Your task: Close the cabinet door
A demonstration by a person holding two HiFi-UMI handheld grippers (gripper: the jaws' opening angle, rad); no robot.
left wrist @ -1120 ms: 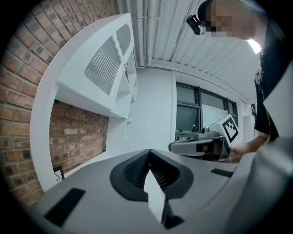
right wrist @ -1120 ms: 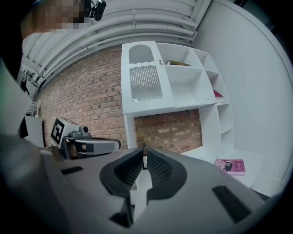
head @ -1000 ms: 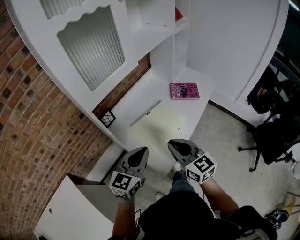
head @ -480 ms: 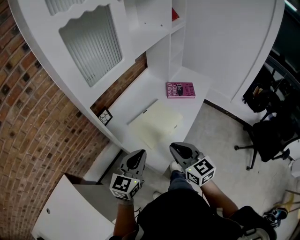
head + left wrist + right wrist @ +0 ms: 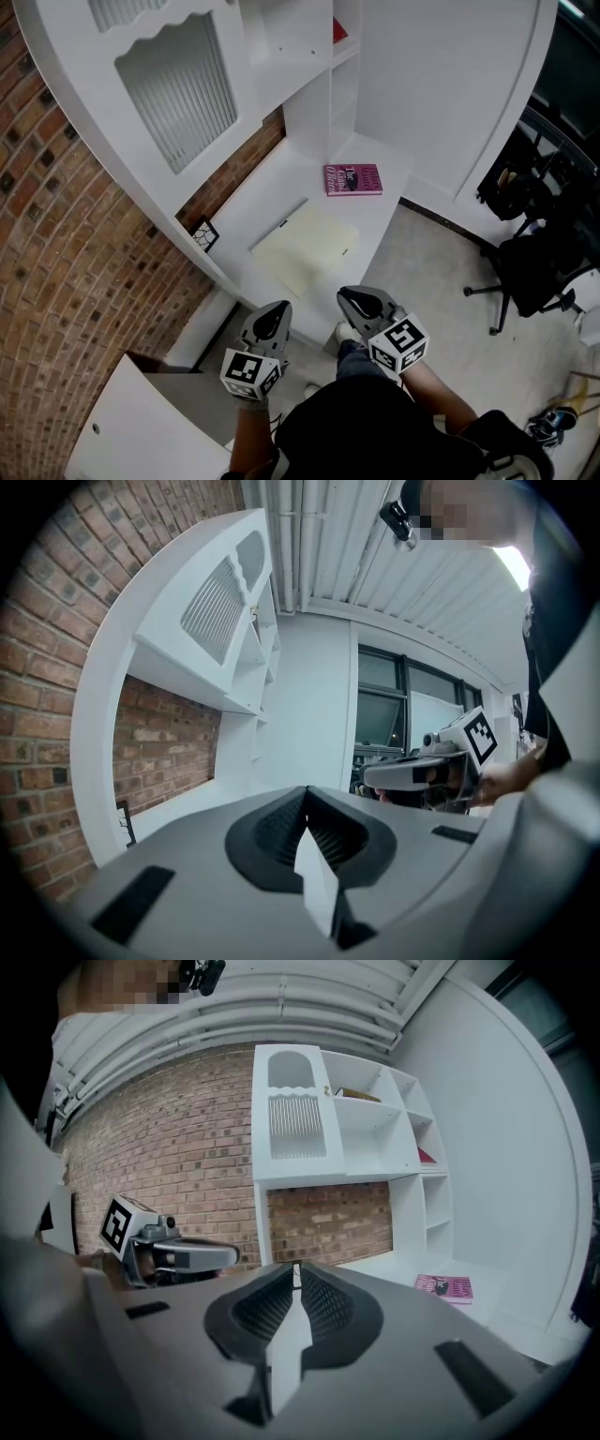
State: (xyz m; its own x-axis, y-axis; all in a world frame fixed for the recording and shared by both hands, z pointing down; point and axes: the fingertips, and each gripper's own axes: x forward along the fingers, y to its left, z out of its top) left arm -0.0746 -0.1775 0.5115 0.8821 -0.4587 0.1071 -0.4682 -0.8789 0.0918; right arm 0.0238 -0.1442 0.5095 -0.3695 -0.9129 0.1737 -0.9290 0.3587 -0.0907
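A tall white cabinet (image 5: 281,56) stands against the brick wall, with a ribbed-glass upper door (image 5: 173,89) and open shelves. A low white door (image 5: 141,431) at the bottom left stands swung open, showing a grey inside (image 5: 192,394). My left gripper (image 5: 277,309) is shut and empty, just right of that open door and short of the desk edge. Beside it my right gripper (image 5: 349,295) is also shut and empty. In the left gripper view the pads (image 5: 306,803) meet; the right gripper view shows its pads (image 5: 296,1279) meeting too.
A pink book (image 5: 353,179) and a cream flat panel (image 5: 305,248) lie on the white desk top (image 5: 272,192). A small framed picture (image 5: 204,234) leans at the wall. A black office chair (image 5: 525,272) stands on the floor at the right.
Both grippers have drifted a little down and back from the desk, still side by side. Their jaws stayed shut. The open low door has not moved.
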